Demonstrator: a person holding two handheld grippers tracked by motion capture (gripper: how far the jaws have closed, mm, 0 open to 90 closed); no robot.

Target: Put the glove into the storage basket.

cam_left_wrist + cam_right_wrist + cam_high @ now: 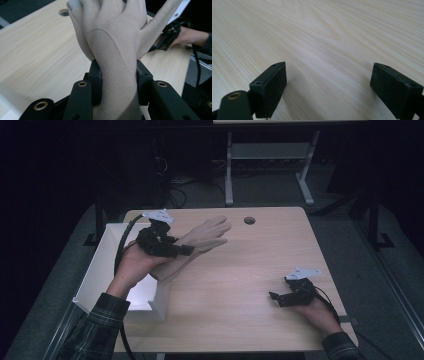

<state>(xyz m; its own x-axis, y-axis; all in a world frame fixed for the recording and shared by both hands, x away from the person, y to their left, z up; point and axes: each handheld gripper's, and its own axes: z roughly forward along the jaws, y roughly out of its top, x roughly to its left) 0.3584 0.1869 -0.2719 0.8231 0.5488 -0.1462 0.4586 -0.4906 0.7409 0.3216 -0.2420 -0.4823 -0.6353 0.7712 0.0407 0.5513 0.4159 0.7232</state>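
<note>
A beige fabric glove hangs in the air over the left part of the wooden table, its fingers pointing to the far right. My left gripper is shut on the glove's cuff; in the left gripper view both pads press the glove at the wrist, and my left gripper clamps it from either side. My right gripper rests low on the table at the near right, jaws wide apart; in the right gripper view my right gripper has only bare wood between its pads.
A white open box stands at the table's left edge, under my left forearm. A round cable hole sits near the far edge. Beyond the table stand a white desk frame and loose cables on the floor.
</note>
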